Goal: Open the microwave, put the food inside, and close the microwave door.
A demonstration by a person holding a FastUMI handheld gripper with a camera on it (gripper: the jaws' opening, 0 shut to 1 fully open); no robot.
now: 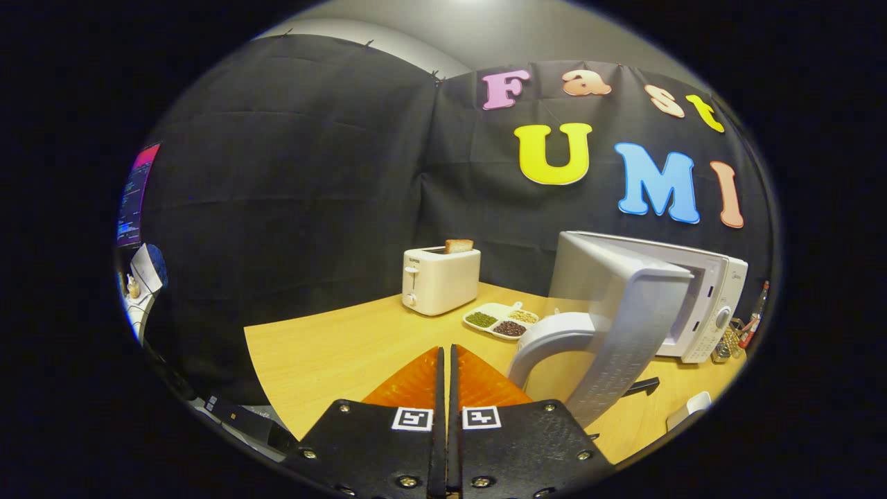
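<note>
looking down the tool (445,388): its two fingers are pressed together with only a hairline slit between them, nothing held. the microwave (700,305) sits at the far right of the table (332,346), and its door (624,326) is already swung out wide, so step one reads as done. the door stands nearly edge-on to the tool, hinged on the microwave's left side, free edge pointing back toward the tool and just right of the fingertips. the curved door handle (554,343) arcs off that near edge, just ahead and right of the fingers, close but apart from them. key relation: the cavity opening lies behind the door panel as seen from here, so the door is between the tool and the oven mouth. the likely food, a divided dish (500,320) with three piles of beans or grains, lies on the table ahead of the fingers and slightly right, between the toaster (440,281) and the door handle, close to the door's near edge. the dish's long axis runs roughly left to right across the tool's line. a slice of toast (459,245) sticks up from the toaster; could also be the food, can't tell from the task line. my read: next move needs the fingers opened, then straight ahead to the dish rim, then a swing right around the door's free edge into the cavity. risk: clipping the handle or the door on the way.
</note>
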